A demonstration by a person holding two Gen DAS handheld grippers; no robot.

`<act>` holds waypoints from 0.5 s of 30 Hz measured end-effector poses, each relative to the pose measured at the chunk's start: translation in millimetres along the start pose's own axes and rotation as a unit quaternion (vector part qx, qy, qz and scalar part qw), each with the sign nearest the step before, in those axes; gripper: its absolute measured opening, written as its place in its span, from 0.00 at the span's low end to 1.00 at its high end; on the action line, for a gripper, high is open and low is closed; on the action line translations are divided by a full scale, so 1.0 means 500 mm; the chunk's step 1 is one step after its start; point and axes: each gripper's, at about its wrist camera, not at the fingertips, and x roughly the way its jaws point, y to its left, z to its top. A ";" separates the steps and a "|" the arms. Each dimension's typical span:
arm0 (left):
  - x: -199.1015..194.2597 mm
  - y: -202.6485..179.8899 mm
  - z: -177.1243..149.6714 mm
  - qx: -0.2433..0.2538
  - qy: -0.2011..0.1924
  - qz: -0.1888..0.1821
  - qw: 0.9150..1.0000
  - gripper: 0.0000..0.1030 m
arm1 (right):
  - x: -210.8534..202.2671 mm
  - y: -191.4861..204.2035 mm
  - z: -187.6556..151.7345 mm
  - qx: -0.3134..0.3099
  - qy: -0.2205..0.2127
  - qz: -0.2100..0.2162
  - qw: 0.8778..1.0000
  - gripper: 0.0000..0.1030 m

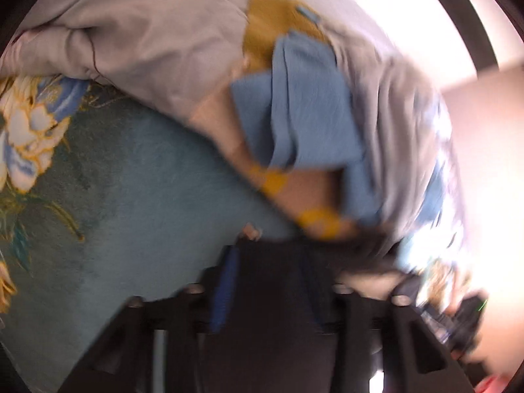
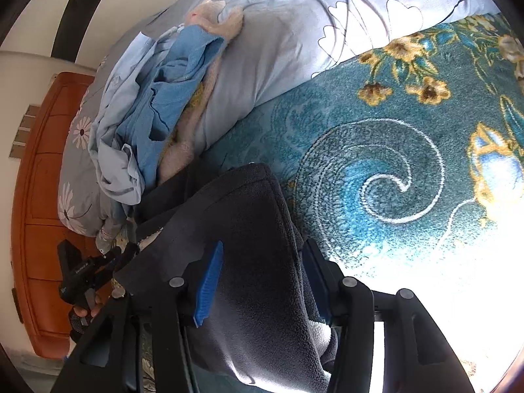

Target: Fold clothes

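Note:
A dark grey fleece garment (image 2: 249, 229) is bunched between the blue pads of my right gripper (image 2: 262, 281), which is shut on it above the teal floral blanket (image 2: 393, 170). In the blurred left wrist view, my left gripper (image 1: 271, 281) is shut on the same dark garment (image 1: 275, 294). The left gripper also shows at the left in the right wrist view (image 2: 85, 275). A pile of blue clothes (image 2: 163, 98) and a beige fluffy item (image 2: 213, 16) lie on a grey quilt (image 2: 278, 49); the blue clothes show in the left view too (image 1: 304, 104).
A grey flowered quilt (image 1: 147, 32) lies bunched along the bed's far side. A mustard-yellow cloth (image 1: 271, 26) sits under the blue clothes. An orange-brown wooden headboard (image 2: 42, 196) stands at the left. A pale wall (image 1: 484, 131) is beyond the bed.

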 end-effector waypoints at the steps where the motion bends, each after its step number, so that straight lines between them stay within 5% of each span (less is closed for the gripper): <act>1: 0.009 0.005 -0.011 0.009 0.010 -0.003 1.000 0.48 | 0.007 0.001 0.001 0.001 0.001 0.001 1.000 0.50; 9: 0.026 0.054 -0.052 0.003 0.005 -0.023 1.000 0.52 | 0.036 0.008 0.012 0.012 -0.001 0.000 1.000 0.50; 11: 0.019 0.063 -0.057 -0.001 -0.002 -0.028 1.000 0.36 | 0.036 0.008 0.011 0.013 -0.006 0.002 1.000 0.50; 13: 0.011 0.062 -0.061 0.004 -0.012 -0.028 1.000 0.17 | 0.035 0.009 0.011 0.014 -0.011 0.003 1.000 0.37; 15: -0.005 0.054 -0.065 0.015 -0.032 -0.017 0.999 0.10 | 0.027 0.015 0.009 0.007 -0.021 -0.014 1.000 0.15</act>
